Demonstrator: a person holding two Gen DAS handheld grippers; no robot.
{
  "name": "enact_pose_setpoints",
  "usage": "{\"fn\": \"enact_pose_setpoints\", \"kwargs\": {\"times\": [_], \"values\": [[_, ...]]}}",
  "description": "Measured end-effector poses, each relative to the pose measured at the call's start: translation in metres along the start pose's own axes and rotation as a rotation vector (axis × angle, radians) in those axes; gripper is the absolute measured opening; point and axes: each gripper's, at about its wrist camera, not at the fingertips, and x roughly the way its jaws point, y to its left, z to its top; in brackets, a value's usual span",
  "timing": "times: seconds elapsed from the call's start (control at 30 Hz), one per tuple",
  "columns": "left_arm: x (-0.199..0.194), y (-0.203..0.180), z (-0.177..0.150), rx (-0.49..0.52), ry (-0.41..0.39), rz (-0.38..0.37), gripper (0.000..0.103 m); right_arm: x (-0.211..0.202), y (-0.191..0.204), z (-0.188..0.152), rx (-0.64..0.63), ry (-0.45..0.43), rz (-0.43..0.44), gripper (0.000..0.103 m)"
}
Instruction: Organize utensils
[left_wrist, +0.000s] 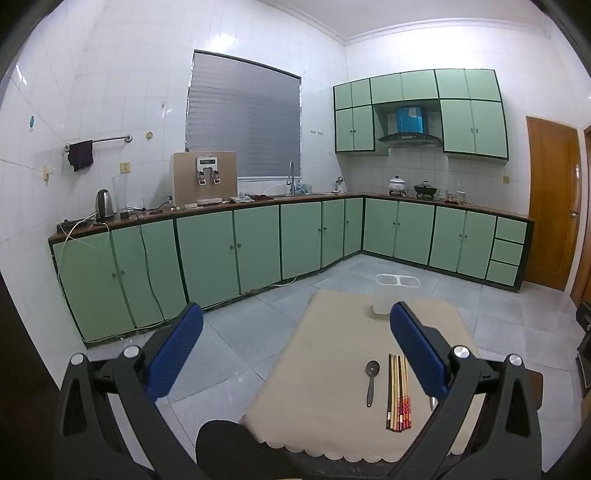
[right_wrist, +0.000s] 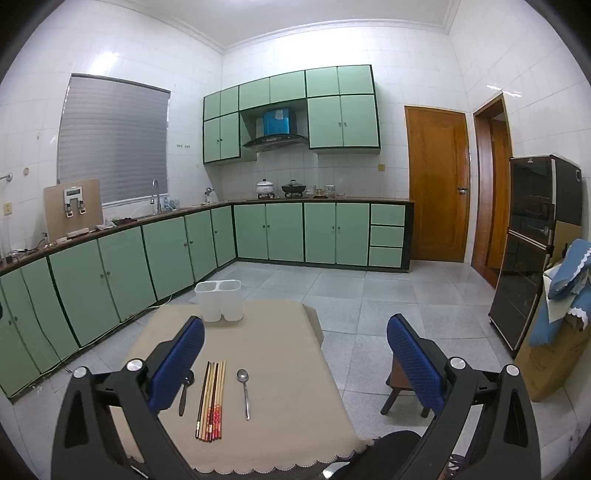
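Two grippers, both spread wide with nothing in them, so sorting hasn't really started yet.

Left wrist view: the left gripper (left_wrist: 295, 350) hangs above the near edge of a beige tablecloth (left_wrist: 325, 369), fingers apart, nothing between the blue pads (left_wrist: 173, 350). On the cloth there's a black spoon (left_wrist: 371, 382) lying just beside a bundle of chopsticks (left_wrist: 397, 393), handles toward the camera. Far end of the cloth has a white two-compartment utensil holder (left_wrist: 388, 295), upright and looking empty. A bit of metal handle pokes out past the right finger, probably another spoon, can't tell from here.

Right wrist view: the right gripper (right_wrist: 295, 354) is released too, hovering over the same table. Here the chopsticks (right_wrist: 212, 398) sit in the middle, a metal spoon (right_wrist: 244, 391) to their right, and the black spoon (right_wrist: 184, 391) half hidden behind the left finger. The holder (right_wrist: 218, 300) stands well apart from the utensils at the far edge.

What could go wrong, I reckon: those chopsticks are touching in a loose bundle, so a pinch may grab only some and scatter the rest. Flat spoons on soft cloth could snag fabric. And that light holder near the table edge could tip if a utensil goes in at an angle.
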Motion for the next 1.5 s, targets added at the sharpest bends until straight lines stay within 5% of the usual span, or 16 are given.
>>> {"fn": "enact_pose_setpoints", "kwargs": {"times": [1.5], "values": [[-0.006,-0.002,0.012,0.003,-0.011,0.01,0.098,-0.003,0.002,0.005,-0.004,-0.013,-0.002,0.097]]}}
